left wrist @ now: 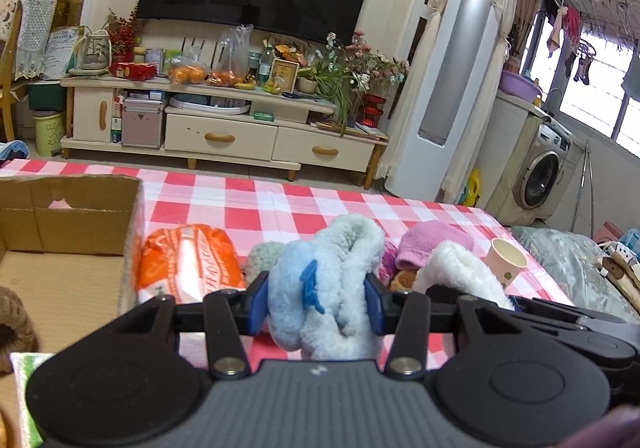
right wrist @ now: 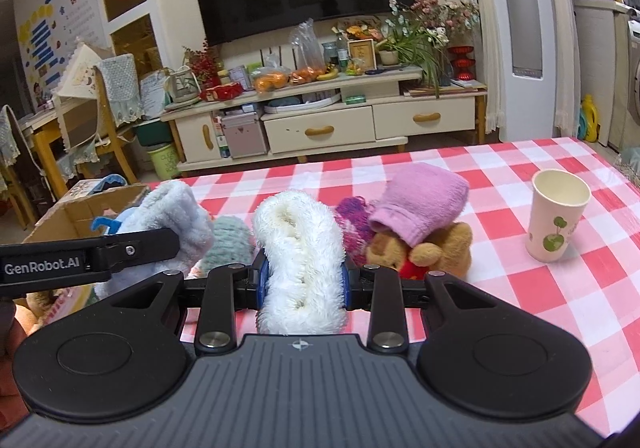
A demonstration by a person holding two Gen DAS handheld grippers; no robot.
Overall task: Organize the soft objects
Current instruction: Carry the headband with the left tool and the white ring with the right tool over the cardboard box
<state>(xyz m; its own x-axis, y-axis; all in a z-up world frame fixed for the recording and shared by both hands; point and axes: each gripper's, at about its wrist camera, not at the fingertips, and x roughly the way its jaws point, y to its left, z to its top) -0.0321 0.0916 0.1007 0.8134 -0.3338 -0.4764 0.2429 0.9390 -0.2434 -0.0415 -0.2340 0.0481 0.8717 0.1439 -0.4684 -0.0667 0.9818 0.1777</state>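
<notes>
My left gripper (left wrist: 316, 302) is shut on a light blue fluffy sock (left wrist: 320, 288) with a small blue plastic hook on it, held above the checked tablecloth. My right gripper (right wrist: 303, 282) is shut on a white fluffy sock (right wrist: 300, 260); that white sock (left wrist: 456, 272) also shows at the right in the left wrist view. On the cloth beyond lie a pink cloth (right wrist: 420, 199) draped over a brown teddy bear (right wrist: 436, 248), a purple knitted piece (right wrist: 354, 224) and a pale green knitted piece (right wrist: 228, 244). The blue sock (right wrist: 176, 215) and the left gripper's arm show at the left in the right wrist view.
An open cardboard box (left wrist: 60, 232) stands at the left with something brown and furry in its near corner. An orange packet (left wrist: 188, 268) lies beside it. A paper cup (right wrist: 558, 219) stands upright at the right. The red-and-white checked table (right wrist: 520, 288) ends towards a TV cabinet.
</notes>
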